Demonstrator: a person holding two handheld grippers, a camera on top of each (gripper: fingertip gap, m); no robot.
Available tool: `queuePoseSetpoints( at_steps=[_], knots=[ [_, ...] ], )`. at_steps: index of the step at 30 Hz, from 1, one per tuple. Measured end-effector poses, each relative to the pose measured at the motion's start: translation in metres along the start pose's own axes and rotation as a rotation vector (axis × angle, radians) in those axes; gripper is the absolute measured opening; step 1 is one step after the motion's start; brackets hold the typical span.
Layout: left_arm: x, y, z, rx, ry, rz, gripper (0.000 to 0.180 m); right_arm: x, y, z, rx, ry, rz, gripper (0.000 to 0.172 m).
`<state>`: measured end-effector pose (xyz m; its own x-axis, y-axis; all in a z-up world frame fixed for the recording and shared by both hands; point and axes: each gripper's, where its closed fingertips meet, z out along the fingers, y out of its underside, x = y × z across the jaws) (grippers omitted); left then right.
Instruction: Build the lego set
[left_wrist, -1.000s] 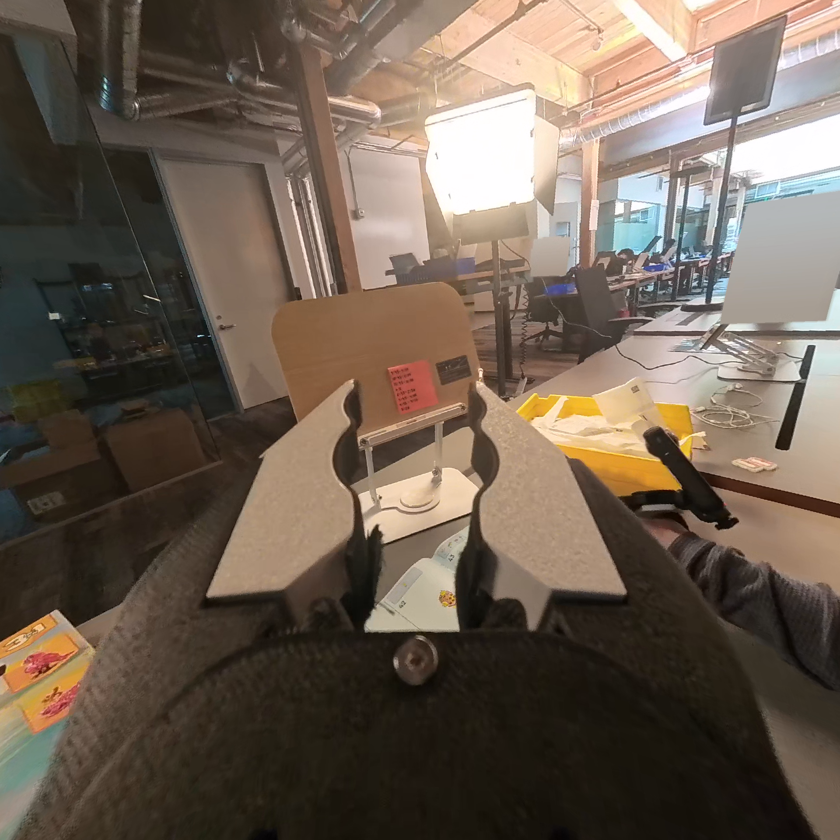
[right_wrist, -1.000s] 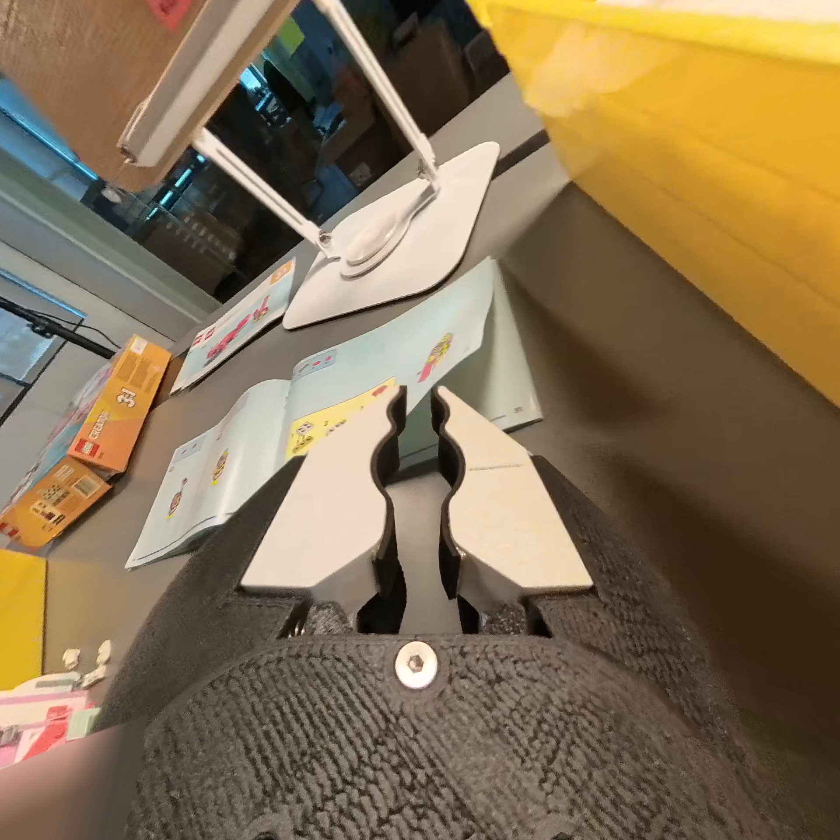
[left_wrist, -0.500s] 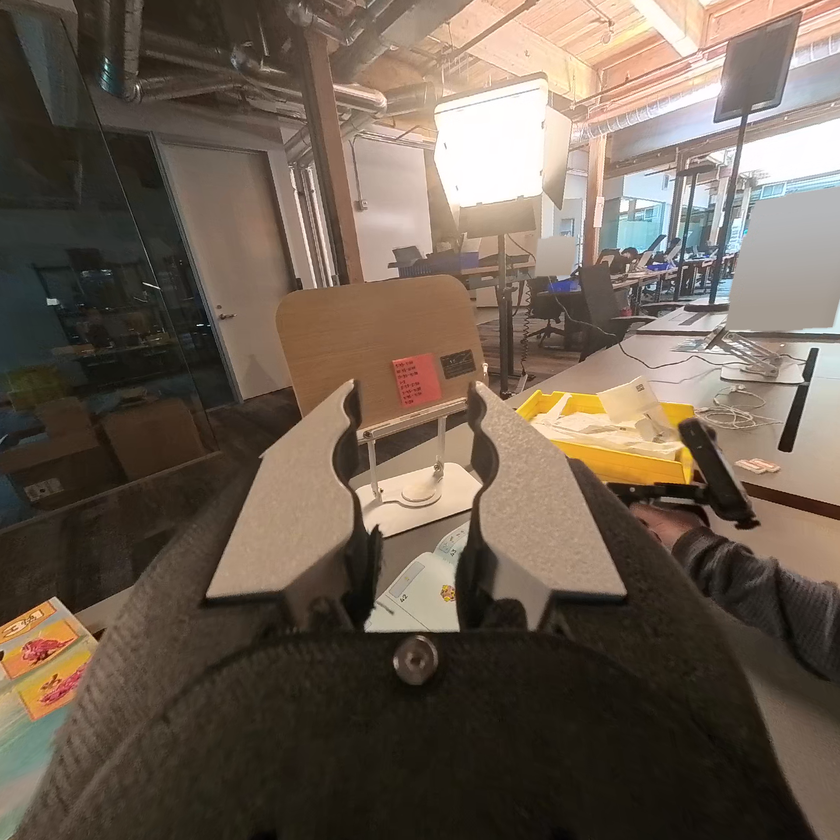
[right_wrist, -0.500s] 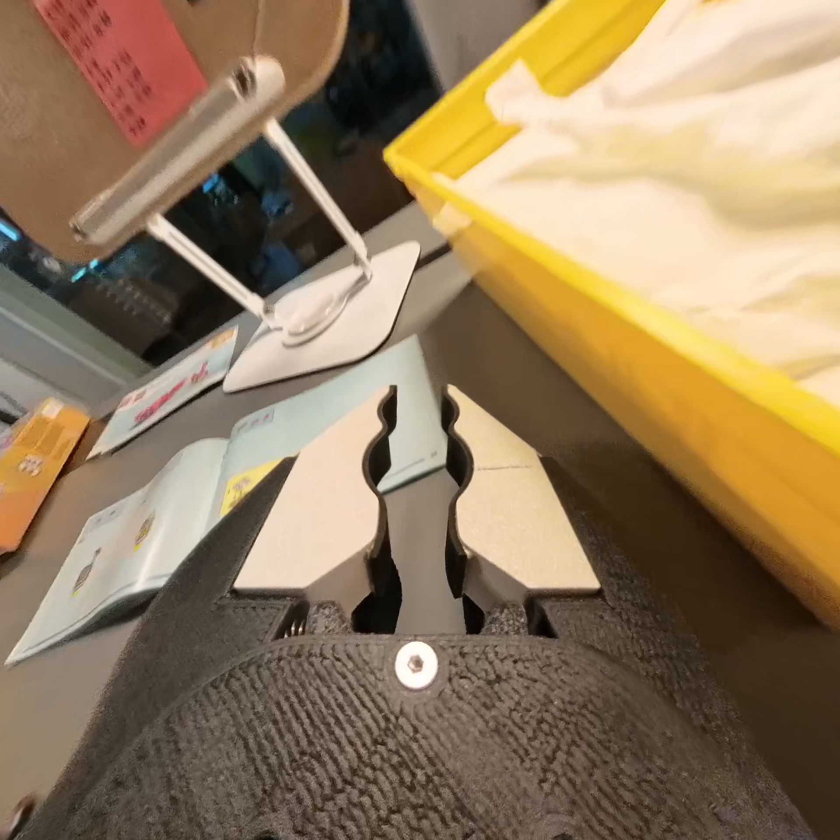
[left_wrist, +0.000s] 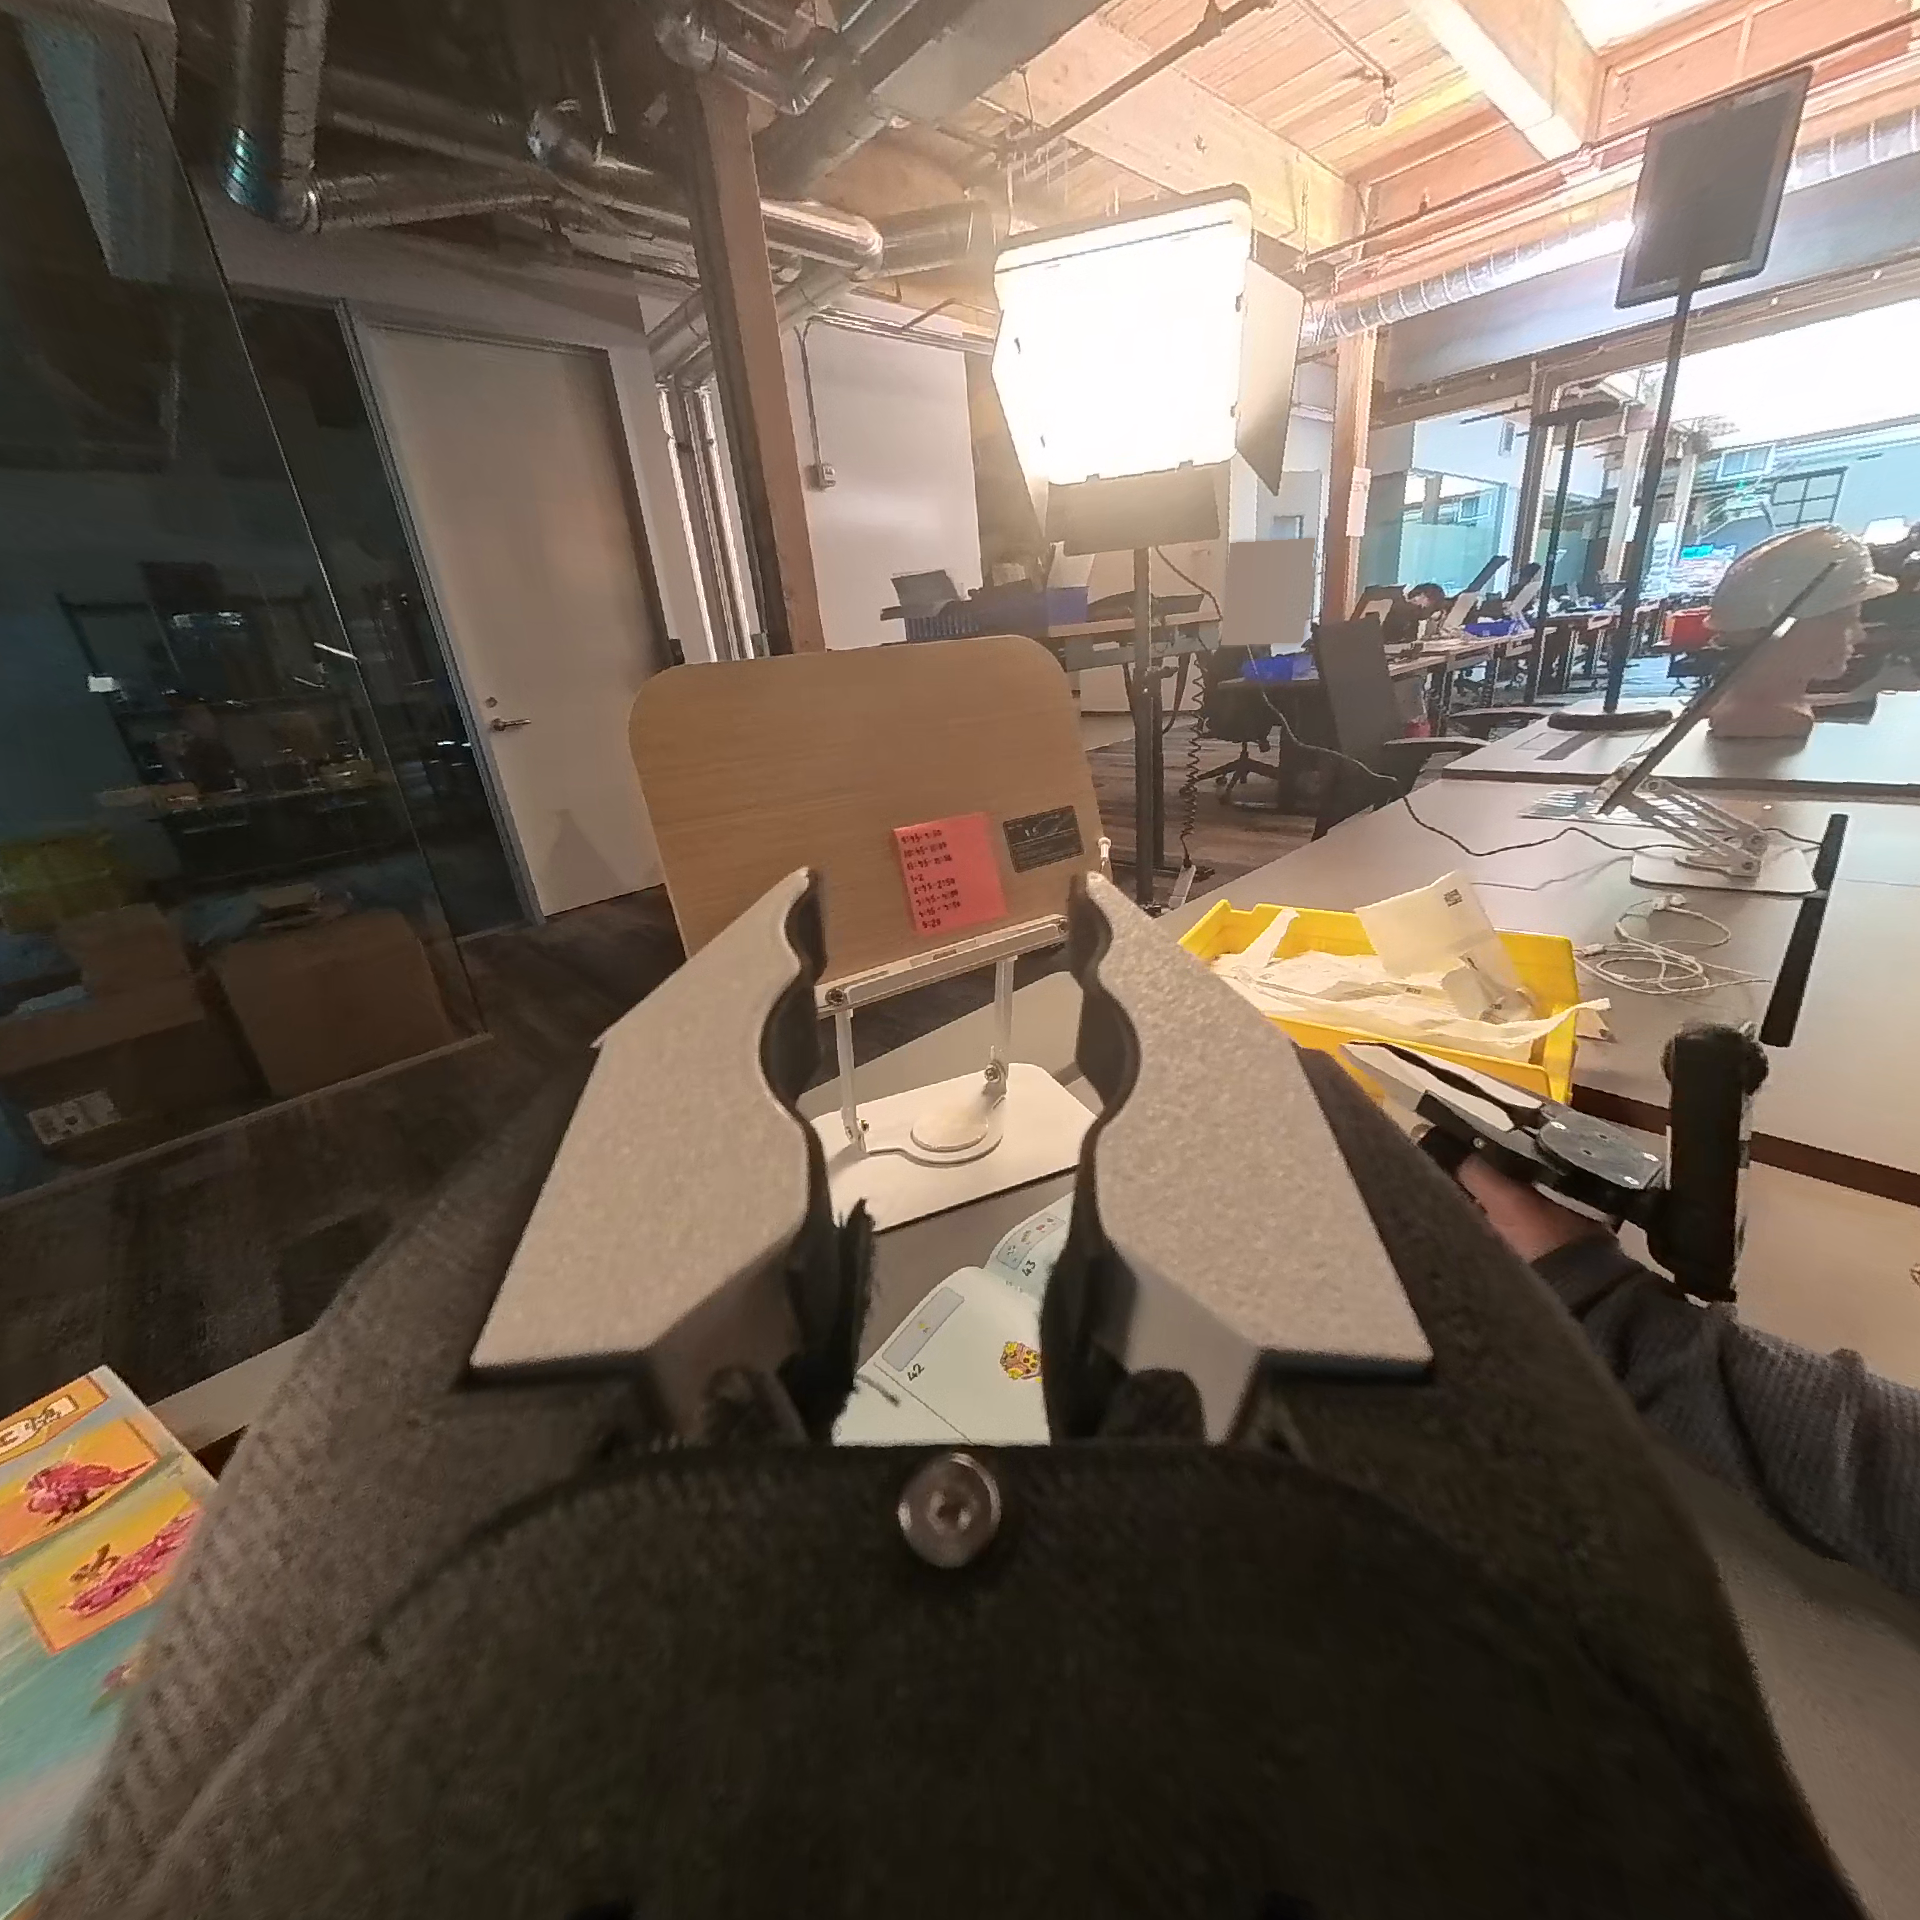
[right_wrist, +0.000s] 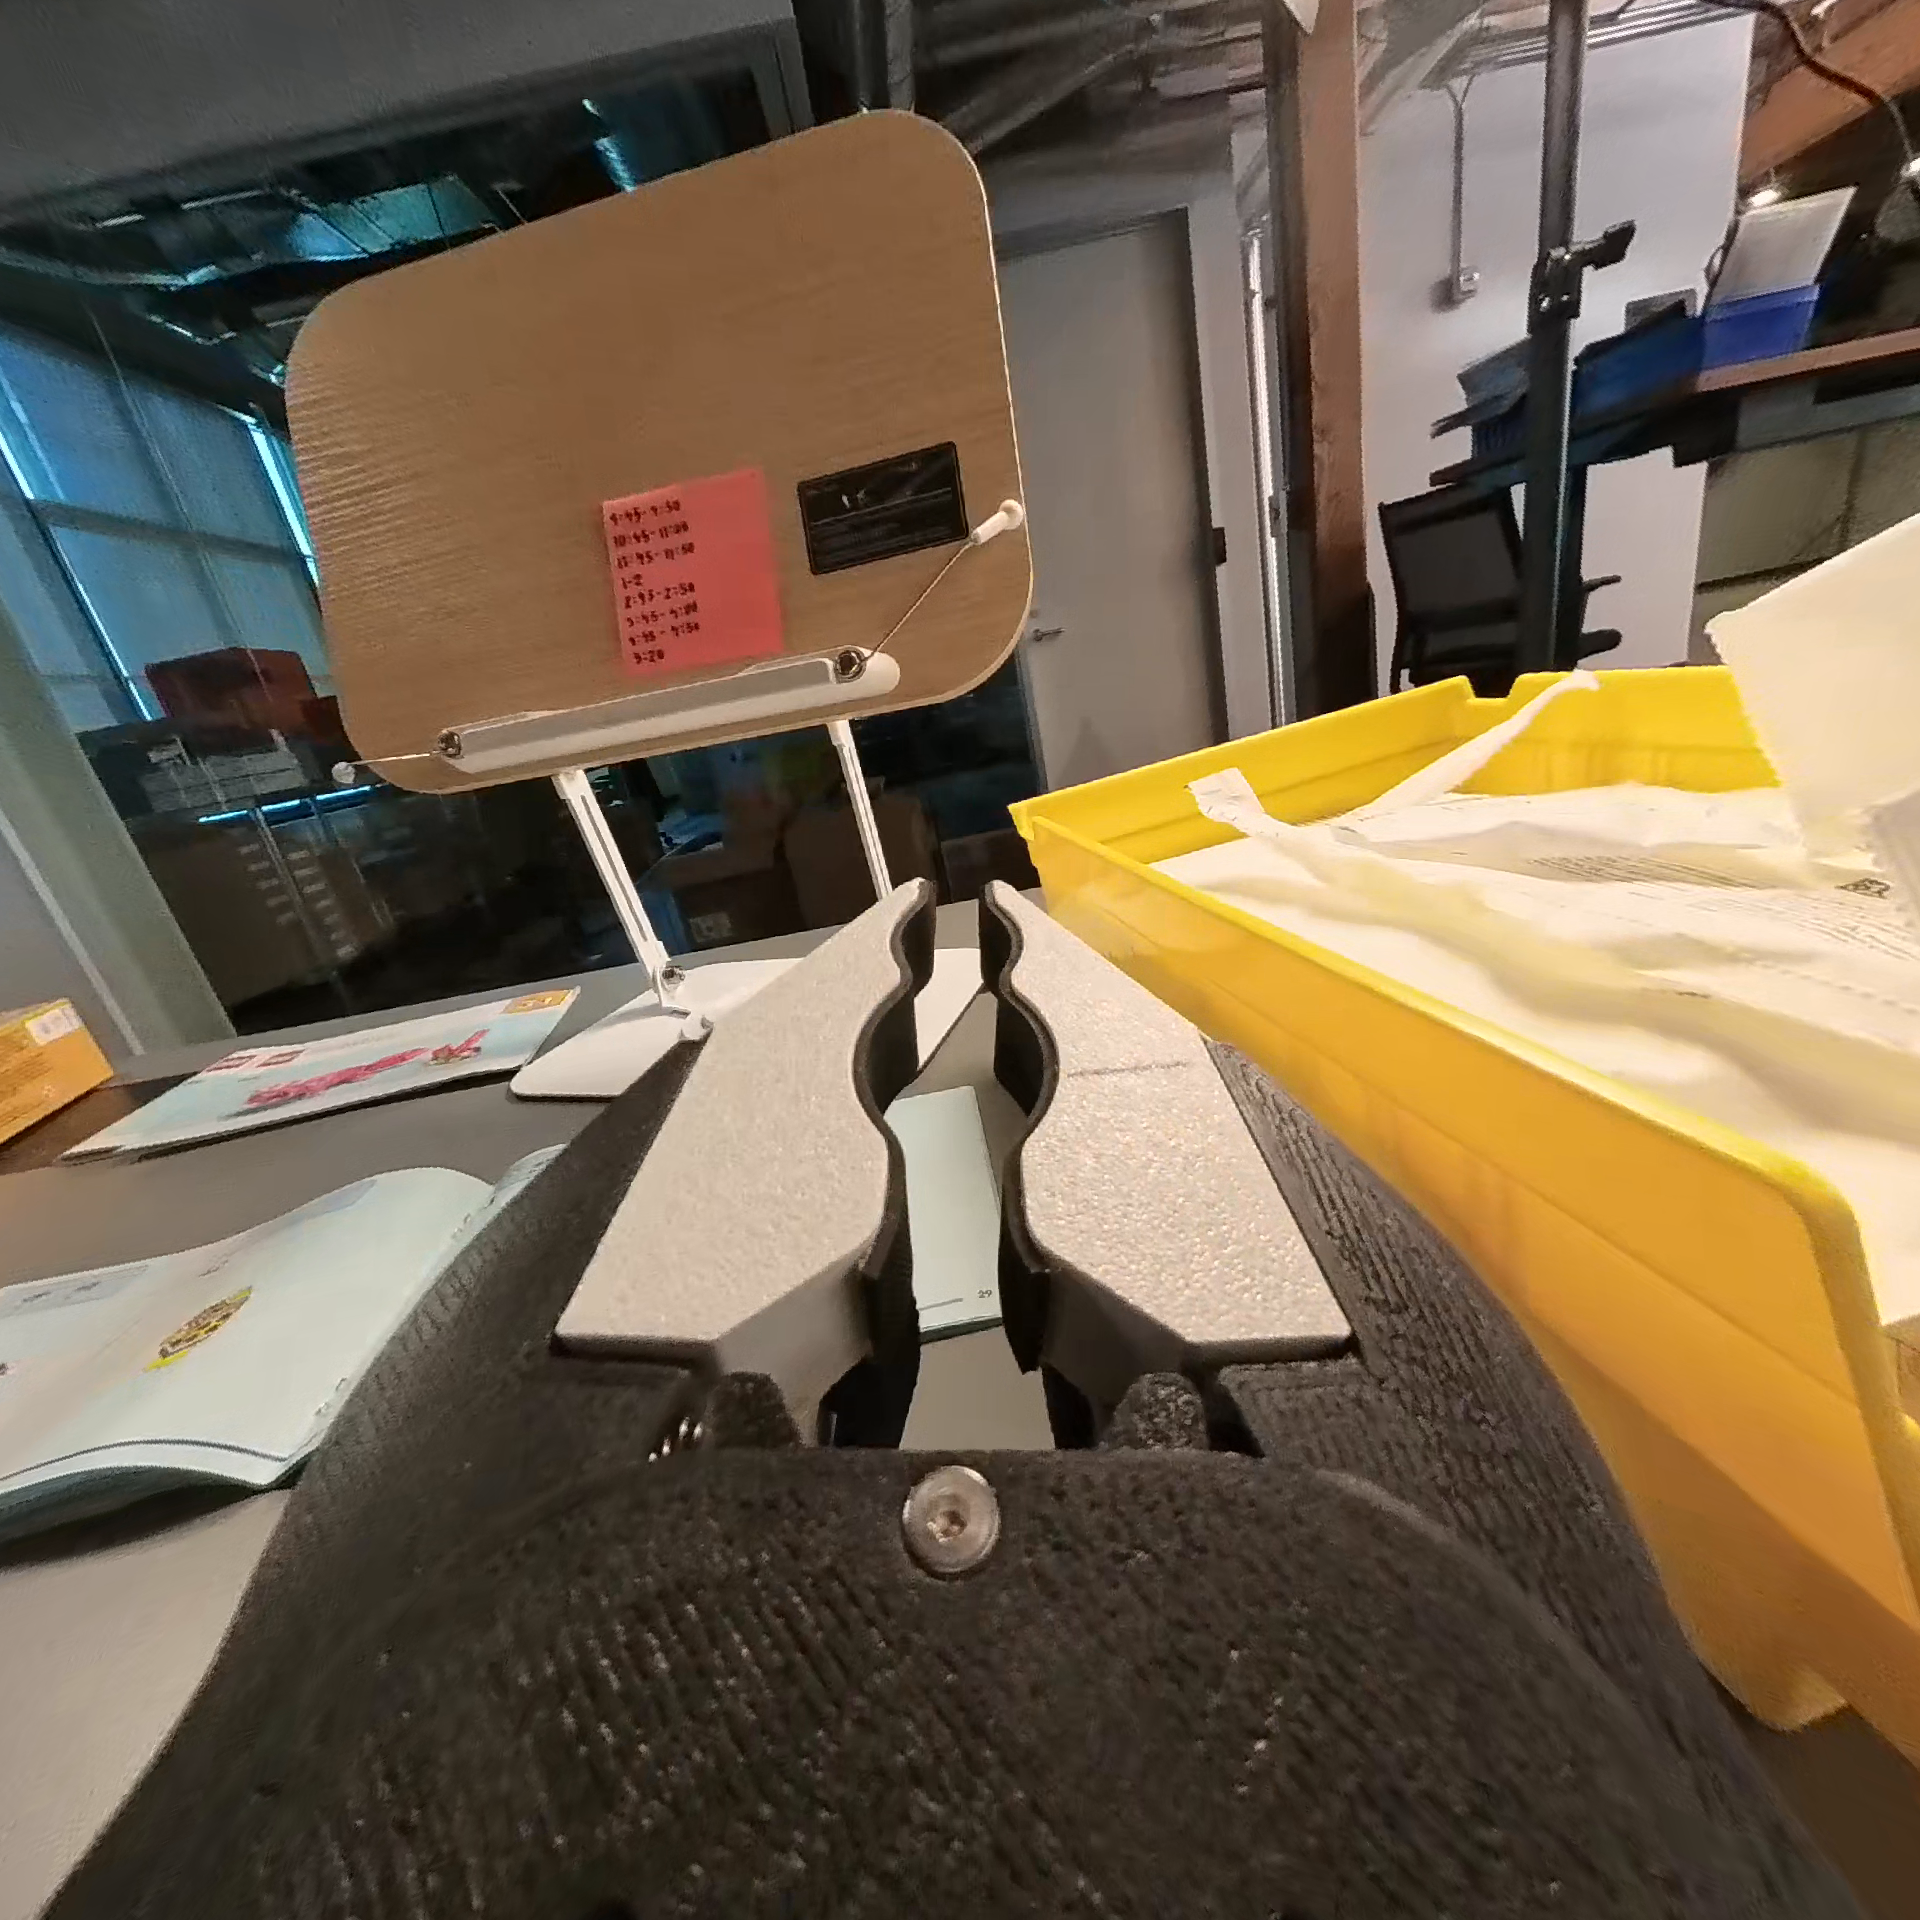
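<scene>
Looking along the left gripper: fingers spread wide, nothing between, aimed at the wooden book stand at 12 o'clock. Open booklet flat on the table just beneath; yellow tray at 2 o'clock.

Looking along the right gripper: fingers nearly together, narrow slit, empty. Booklet at 8 o'clock, tray wall at 3 o'clock. Booklet probably light, floppy, tearable; best pinched at a page edge.
</scene>
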<state>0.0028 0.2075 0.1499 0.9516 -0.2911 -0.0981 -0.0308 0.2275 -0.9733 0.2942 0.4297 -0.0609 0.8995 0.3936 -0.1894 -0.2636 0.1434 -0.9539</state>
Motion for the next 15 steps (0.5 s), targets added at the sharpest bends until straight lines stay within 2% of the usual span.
queuePoseSetpoints(
  at_steps=[15],
  knots=[
    [-0.0008, 0.0016, 0.0011, -0.003, 0.002, -0.004, 0.045, 0.0017, 0.0007, 0.001, -0.002, -0.01, 0.033, 0.006]
  ],
)
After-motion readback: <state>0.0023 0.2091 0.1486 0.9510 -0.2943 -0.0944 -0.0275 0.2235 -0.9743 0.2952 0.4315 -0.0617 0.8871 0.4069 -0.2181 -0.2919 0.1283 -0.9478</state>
